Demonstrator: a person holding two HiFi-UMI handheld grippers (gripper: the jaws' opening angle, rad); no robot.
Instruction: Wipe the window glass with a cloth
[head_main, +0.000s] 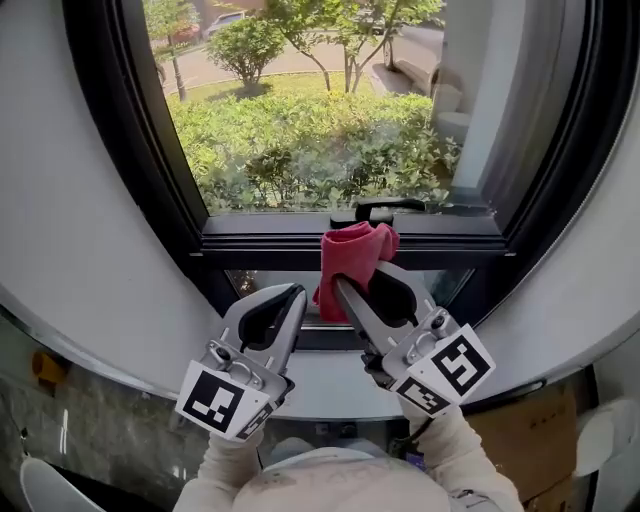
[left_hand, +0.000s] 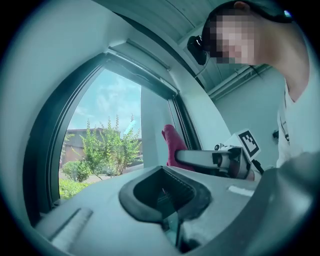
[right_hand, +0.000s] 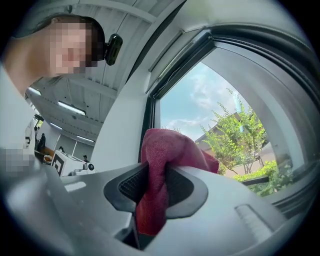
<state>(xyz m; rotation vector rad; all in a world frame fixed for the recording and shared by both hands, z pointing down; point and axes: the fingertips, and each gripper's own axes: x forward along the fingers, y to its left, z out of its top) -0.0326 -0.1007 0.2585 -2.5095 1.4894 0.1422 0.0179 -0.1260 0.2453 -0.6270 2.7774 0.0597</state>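
**Your right claw has the cloth up by the window**

Your right claw (head_main: 343, 288) is shut tight on the red cloth (head_main: 355, 252). In the right gripper view the cloth (right_hand: 167, 150) is pinched between the two sides of that claw (right_hand: 150, 200). One end hangs down inside the claw. The rest sticks out past the tips in a soft bunch.

In the head view the cloth sits in the middle of the frame. It is in front of the black window frame (head_main: 260, 243), on the flat bar under the big window glass (head_main: 300, 120). A dark handle (head_main: 385, 208) is just above the cloth. You cannot tell from here if the cloth is touching the bar.

Your left claw (head_main: 296, 293) is closed and holds nothing. In the left gripper view its two sides (left_hand: 167, 212) meet with nothing between them. It is just beside the right claw, a bit lower and to the left in the head view.

Green bushes (head_main: 320, 150) show through the glass outside.
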